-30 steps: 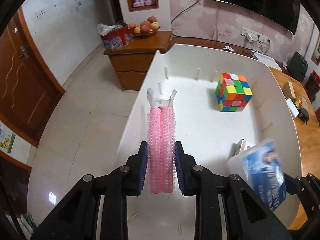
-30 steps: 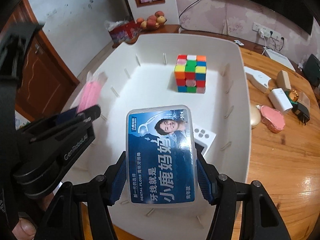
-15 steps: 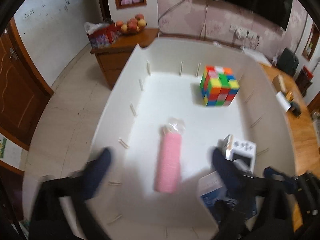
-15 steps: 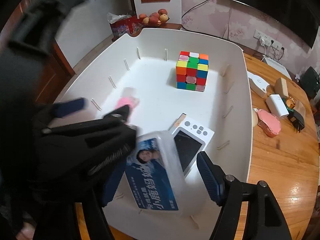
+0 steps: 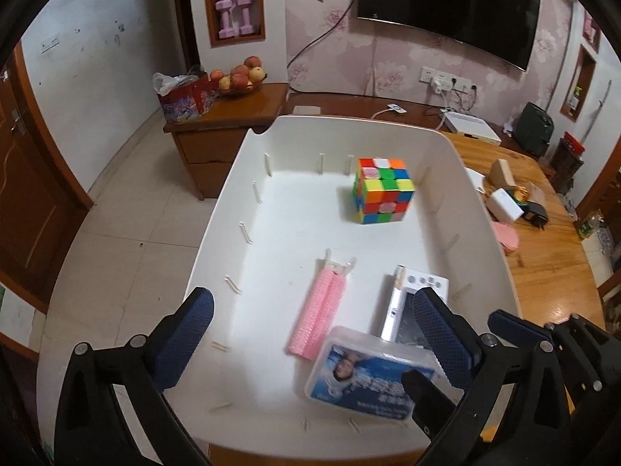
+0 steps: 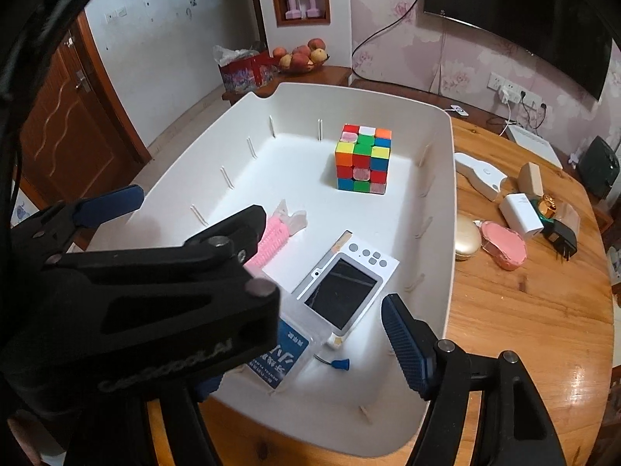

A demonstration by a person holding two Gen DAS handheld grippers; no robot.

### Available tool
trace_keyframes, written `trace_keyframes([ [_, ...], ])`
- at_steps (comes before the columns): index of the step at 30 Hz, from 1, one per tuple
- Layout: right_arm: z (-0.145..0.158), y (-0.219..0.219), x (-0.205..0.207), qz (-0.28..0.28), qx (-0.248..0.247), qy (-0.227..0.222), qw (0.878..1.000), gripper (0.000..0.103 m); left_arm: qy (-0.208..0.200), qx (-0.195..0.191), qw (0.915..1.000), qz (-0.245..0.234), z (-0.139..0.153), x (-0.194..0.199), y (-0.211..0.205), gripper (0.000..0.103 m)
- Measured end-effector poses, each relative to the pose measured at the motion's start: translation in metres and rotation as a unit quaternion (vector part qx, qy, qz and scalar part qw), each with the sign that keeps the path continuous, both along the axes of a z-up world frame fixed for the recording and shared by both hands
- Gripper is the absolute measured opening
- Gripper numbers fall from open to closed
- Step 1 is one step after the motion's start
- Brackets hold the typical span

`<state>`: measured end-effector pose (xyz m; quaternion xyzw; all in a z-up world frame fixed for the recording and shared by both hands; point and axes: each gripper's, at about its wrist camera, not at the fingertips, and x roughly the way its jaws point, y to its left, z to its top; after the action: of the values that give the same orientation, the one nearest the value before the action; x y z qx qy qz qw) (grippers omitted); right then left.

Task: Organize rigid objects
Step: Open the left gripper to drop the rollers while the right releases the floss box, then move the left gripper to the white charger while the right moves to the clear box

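A white bin (image 5: 229, 229) sits on the wooden desk (image 6: 524, 330) and holds four things. A colored puzzle cube (image 5: 382, 190) stands near the far wall. The pink roller bundle (image 5: 320, 316) lies flat mid-floor, beside a small white device (image 6: 343, 291) with a dark screen. The floss box (image 5: 368, 378) lies at the near end, seemingly resting partly on that device. The left tongs (image 5: 314, 334) are spread wide and hold nothing; the right tongs (image 6: 306, 353) are also wide, gripping nothing, their left finger hidden.

"DENTAL FLOSS" on floss box (image 6: 280, 357)
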<state>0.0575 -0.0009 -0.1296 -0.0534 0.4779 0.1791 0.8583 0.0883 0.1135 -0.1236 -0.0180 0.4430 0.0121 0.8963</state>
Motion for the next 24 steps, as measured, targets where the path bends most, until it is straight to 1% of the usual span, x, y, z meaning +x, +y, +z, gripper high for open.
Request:
trace_keyframes([
  [5, 0.013, -0.011, -0.011, -0.003, 0.012, -0.018, 1.000, 0.074, -0.014, -0.015, 0.9997, -0.009, 0.018, -0.014, -0.006, 0.102],
  [9, 0.024, -0.025, -0.019, -0.008, 0.024, -0.034, 0.999, 0.074, -0.021, -0.007, 0.9998, 0.001, 0.033, -0.023, -0.014, 0.102],
  [13, 0.037, -0.044, -0.029, -0.011, 0.036, -0.050, 0.998, 0.074, -0.011, -0.023, 0.9997, 0.003, 0.051, -0.031, -0.024, 0.102],
  [16, 0.050, -0.067, -0.034, -0.019, 0.047, -0.065, 0.997, 0.074, -0.014, -0.037, 0.9992, -0.003, 0.071, -0.034, -0.036, 0.102],
  [18, 0.061, -0.087, -0.035, -0.029, 0.054, -0.074, 0.995, 0.074, -0.024, -0.039, 0.9989, -0.010, 0.089, -0.036, -0.048, 0.102],
  [20, 0.073, -0.107, -0.037, -0.038, 0.061, -0.082, 0.994, 0.074, -0.034, -0.033, 0.9987, -0.017, 0.104, -0.036, -0.060, 0.102],
  [24, 0.103, -0.154, -0.033, -0.064, 0.063, -0.103, 0.991, 0.074, -0.047, -0.012, 0.9977, -0.047, 0.135, -0.028, -0.098, 0.102],
])
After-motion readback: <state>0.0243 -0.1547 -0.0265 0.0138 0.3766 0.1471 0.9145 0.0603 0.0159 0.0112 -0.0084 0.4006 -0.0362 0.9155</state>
